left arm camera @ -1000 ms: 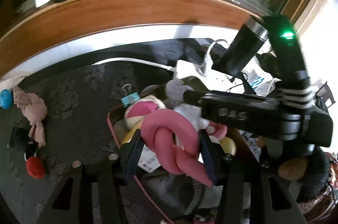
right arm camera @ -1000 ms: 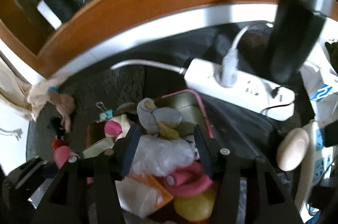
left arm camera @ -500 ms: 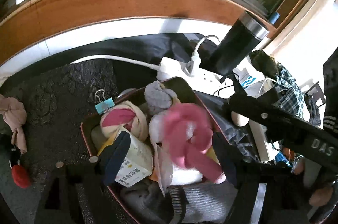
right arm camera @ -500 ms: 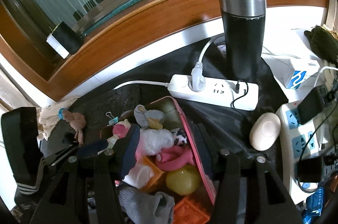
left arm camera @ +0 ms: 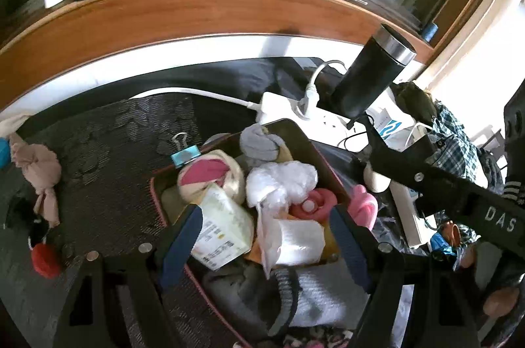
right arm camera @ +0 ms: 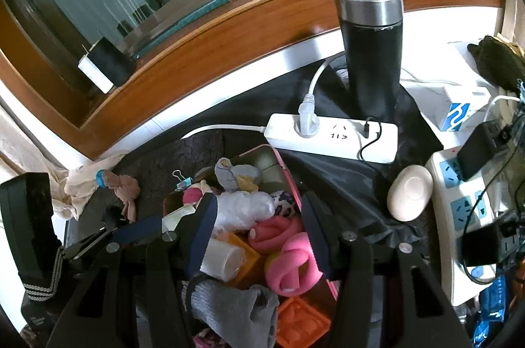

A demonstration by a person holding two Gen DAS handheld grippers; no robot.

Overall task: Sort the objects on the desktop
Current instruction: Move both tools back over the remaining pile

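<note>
A pink-rimmed tray (left arm camera: 297, 131) (right arm camera: 288, 171) is heaped with small items: a knotted pink foam tube (right arm camera: 292, 262) (left arm camera: 362, 207), a white plastic bag (left arm camera: 282, 180), a pink-and-cream ball (left arm camera: 210, 175), a grey sock (left arm camera: 259, 141), a white carton (left arm camera: 224, 228) and orange blocks (right arm camera: 302, 318). My left gripper (left arm camera: 262, 236) is open and empty above the tray. My right gripper (right arm camera: 259, 230) is open and empty above the same tray. The pink tube lies at the tray's right edge.
A black steel tumbler (right arm camera: 370, 52) stands behind a white power strip (right arm camera: 331, 136). A white oval mouse (right arm camera: 410, 192) and a second power strip (right arm camera: 459, 194) lie right. A tan knotted cloth (left arm camera: 39, 167), a red ball (left arm camera: 44, 259) and a blue binder clip (left arm camera: 185, 151) lie left.
My left gripper held the knotted pink tube, opened, and the tube dropped at the tray's right edge. Both grippers have pulled back and up from the tray.
</note>
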